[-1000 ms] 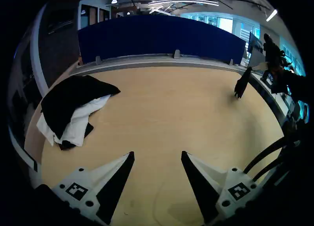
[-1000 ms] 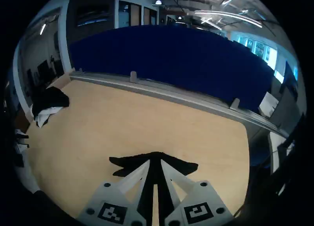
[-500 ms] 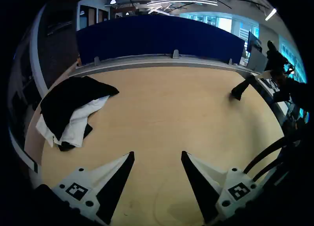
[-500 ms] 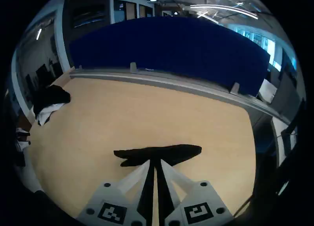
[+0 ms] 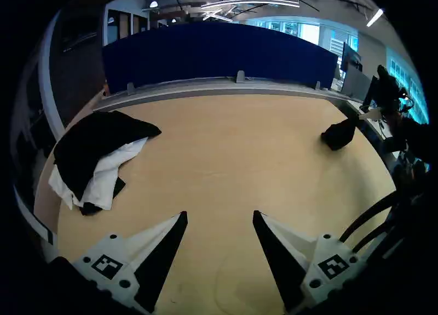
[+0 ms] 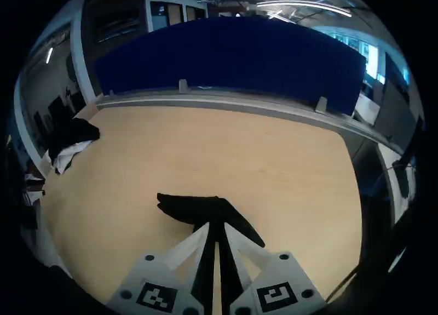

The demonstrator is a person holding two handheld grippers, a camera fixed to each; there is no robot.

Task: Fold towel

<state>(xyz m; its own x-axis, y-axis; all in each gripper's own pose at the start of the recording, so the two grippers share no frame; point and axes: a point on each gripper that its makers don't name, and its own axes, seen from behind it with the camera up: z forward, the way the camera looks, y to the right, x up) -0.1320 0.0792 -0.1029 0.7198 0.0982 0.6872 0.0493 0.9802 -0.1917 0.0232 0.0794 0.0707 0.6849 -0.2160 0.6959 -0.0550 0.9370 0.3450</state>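
In the right gripper view my right gripper (image 6: 217, 227) is shut on a black towel (image 6: 191, 206), which spreads left and right of the fingertips on the wooden table (image 6: 219, 145). In the left gripper view the same black towel (image 5: 339, 134) lies bunched at the table's far right, with a person's hand and the other gripper behind it. My left gripper (image 5: 218, 219) stands open low over the table (image 5: 230, 150), nothing between its fingers.
A heap of black and white towels (image 5: 96, 153) lies at the table's left edge, small in the right gripper view as a pile (image 6: 70, 139). A blue partition (image 5: 219, 52) with a grey rail runs along the far edge. Cables (image 5: 378, 216) hang at right.
The right gripper has brought the black towel down and turned it; in the left gripper view it went from hanging upright to lying bunched on the table. My left gripper stayed put.
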